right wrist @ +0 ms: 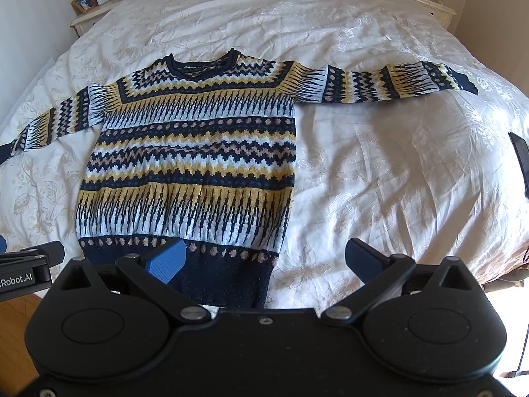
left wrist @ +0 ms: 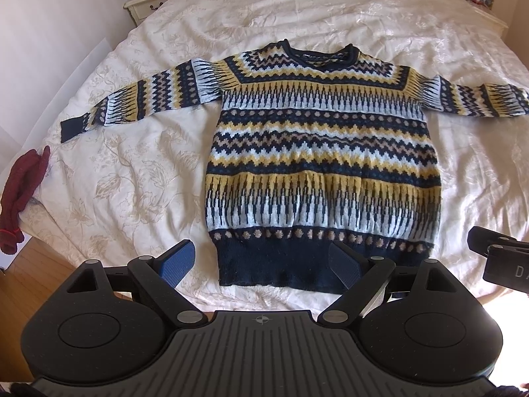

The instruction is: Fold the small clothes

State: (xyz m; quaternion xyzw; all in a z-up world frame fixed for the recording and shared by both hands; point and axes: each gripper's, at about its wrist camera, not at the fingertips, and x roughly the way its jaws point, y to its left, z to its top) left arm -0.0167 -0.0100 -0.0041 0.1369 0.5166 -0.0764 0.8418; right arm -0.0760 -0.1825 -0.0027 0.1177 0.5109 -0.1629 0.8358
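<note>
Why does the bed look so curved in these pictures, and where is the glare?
Left wrist view: the fisheye lens bows the bed edges, the sweater stays sharp, and sunlight blows out the lower right corner. Right wrist view: same bowing, with sun sheen on the bedspread beside the sweater.

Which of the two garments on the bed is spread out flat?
The patterned sweater, navy, yellow and pale blue, lies flat mid-bed with both sleeves stretched out. The dark red garment is bunched at the bed's edge and hangs over it.

Cream floral bed (left wrist: pixel 139 178) under a flat patterned sweater (left wrist: pixel 320 152), maroon garment (left wrist: pixel 20 195)
</note>
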